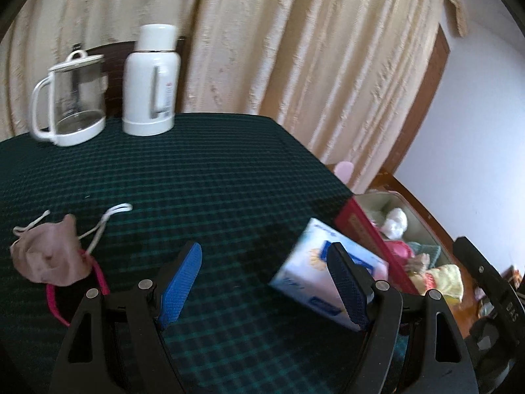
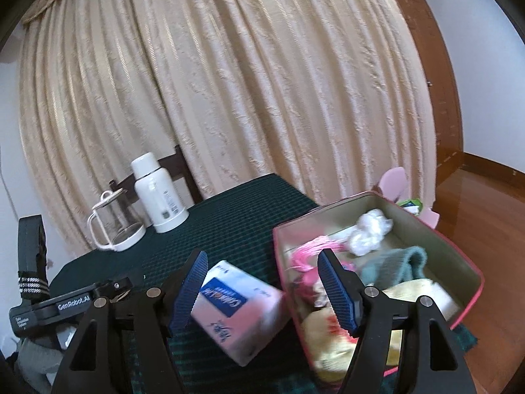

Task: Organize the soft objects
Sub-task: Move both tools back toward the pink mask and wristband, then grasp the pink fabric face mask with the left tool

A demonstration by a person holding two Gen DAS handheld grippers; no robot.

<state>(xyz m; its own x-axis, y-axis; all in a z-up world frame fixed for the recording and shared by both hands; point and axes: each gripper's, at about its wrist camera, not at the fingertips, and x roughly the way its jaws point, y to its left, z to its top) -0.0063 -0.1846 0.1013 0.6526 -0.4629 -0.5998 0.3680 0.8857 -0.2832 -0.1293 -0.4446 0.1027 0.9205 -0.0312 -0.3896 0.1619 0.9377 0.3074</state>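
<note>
We saw the tissue pack (image 2: 239, 308) tilted between the right gripper (image 2: 264, 292)'s wide, empty fingers, at lower centre; the left gripper (image 1: 265, 285) gaped too.

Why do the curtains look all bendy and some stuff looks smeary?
In both wrist views the fisheye lens bows the curtain and table edge. In the left view the glass kettle smears from motion; in the right view the yellow cloth in the box blurs.
</note>
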